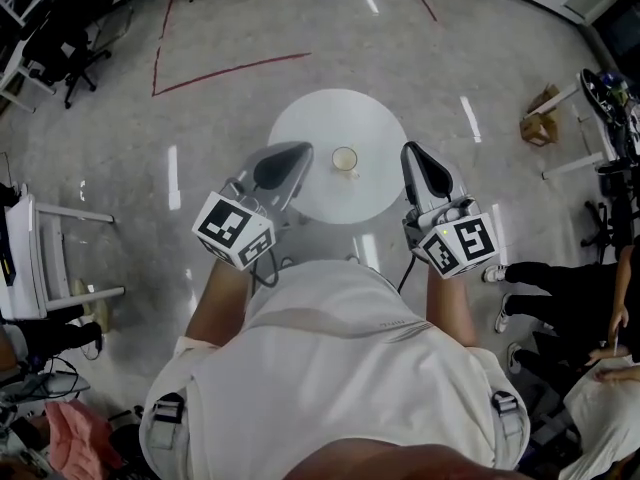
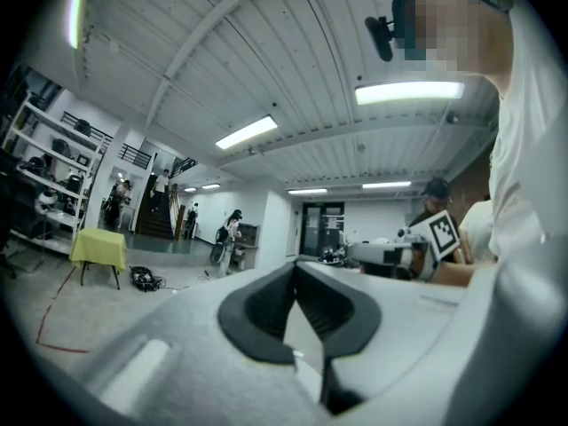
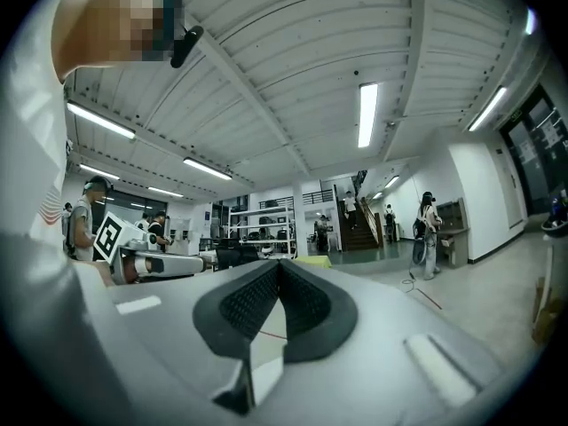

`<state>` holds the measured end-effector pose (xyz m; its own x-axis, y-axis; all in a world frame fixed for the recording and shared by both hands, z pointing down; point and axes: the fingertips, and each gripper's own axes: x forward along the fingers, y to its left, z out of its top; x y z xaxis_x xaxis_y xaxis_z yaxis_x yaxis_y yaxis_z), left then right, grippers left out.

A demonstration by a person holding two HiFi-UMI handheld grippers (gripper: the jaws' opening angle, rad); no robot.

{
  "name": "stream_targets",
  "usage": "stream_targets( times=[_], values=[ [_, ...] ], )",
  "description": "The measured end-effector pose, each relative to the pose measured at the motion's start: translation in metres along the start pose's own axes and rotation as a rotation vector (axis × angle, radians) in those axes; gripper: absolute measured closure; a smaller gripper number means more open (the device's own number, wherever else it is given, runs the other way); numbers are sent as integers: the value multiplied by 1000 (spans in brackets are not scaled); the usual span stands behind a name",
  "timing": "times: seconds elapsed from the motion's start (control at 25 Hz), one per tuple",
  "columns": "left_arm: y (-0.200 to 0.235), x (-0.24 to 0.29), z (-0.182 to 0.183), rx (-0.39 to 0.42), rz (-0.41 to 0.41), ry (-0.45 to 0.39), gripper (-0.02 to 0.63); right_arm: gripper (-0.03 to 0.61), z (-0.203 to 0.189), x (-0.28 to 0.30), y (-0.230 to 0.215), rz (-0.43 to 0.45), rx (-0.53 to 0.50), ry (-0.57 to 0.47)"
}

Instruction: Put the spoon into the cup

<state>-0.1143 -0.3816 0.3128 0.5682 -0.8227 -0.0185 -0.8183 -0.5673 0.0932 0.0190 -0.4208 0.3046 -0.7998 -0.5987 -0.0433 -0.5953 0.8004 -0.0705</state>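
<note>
Head view, table: a round white table (image 1: 310,128) stood on the pale floor (image 1: 200,118), ahead of the person.
Head view, cup: the cup (image 1: 345,160) stood upright on the table, right of its centre, between the two gripper tips and touching neither.
Head view, spoon: too small to make out; could not tell whether it lay in the cup.
Head view, left gripper (image 1: 298,154): tip over the table's left edge, apart from the cup.
Head view, right gripper (image 1: 411,154): tip at the table's right edge, apart from the cup.
Left gripper view, left gripper (image 2: 296,266): jaws together at the tips, nothing between them; held level, facing the room.
Left gripper view, right gripper (image 2: 390,254): seen at the right, also level.
Right gripper view, right gripper (image 3: 279,264): jaws closed pad to pad, nothing held.
Right gripper view, left gripper (image 3: 160,264): seen at the left, level.
</note>
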Motion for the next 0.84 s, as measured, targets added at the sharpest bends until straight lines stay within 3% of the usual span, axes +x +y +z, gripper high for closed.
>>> stream_targets(
  times=[0.84],
  values=[
    [-12,3,3,4,13,11,612,571,-4,2,-4,35,6,32]
  ],
)
